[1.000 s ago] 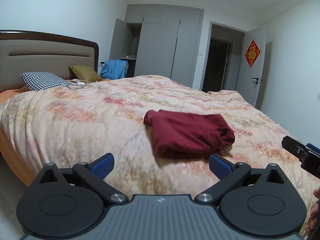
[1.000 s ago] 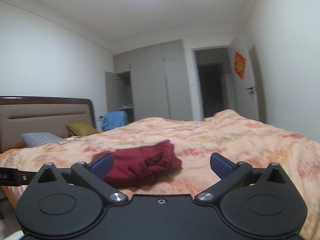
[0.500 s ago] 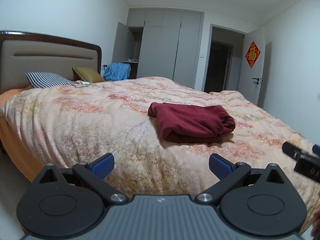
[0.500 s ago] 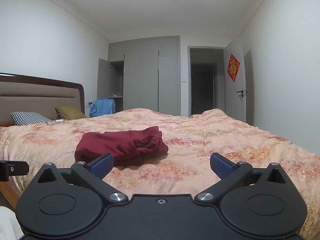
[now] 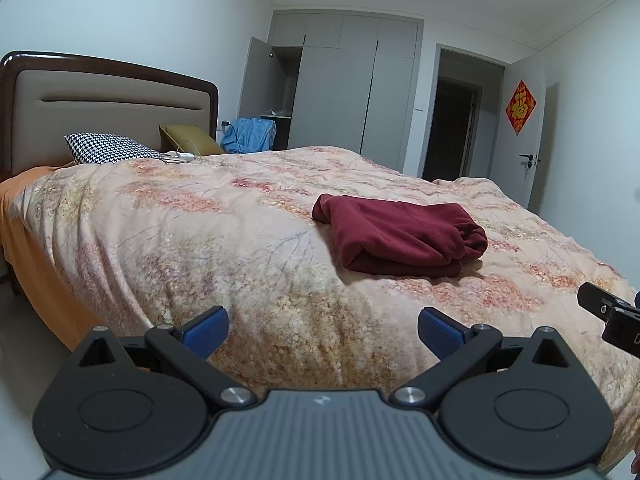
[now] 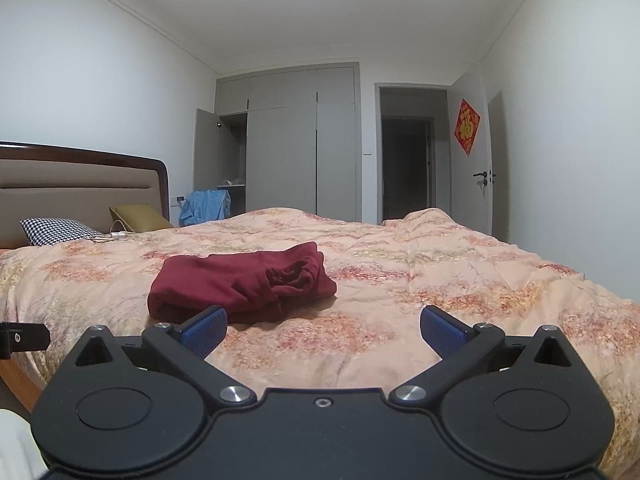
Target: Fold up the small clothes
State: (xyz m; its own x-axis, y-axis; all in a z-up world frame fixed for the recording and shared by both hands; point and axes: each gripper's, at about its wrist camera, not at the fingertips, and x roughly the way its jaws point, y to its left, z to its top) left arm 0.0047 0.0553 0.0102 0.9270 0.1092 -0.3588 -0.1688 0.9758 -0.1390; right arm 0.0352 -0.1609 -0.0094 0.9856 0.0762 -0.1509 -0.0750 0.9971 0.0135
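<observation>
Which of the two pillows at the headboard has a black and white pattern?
The houndstooth pillow, lying farther from the wardrobe. The other pillow beside it is plain olive, without pattern.

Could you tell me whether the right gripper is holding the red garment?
No, the right gripper is open and holds nothing, while the folded red garment lies on the bed.
</observation>
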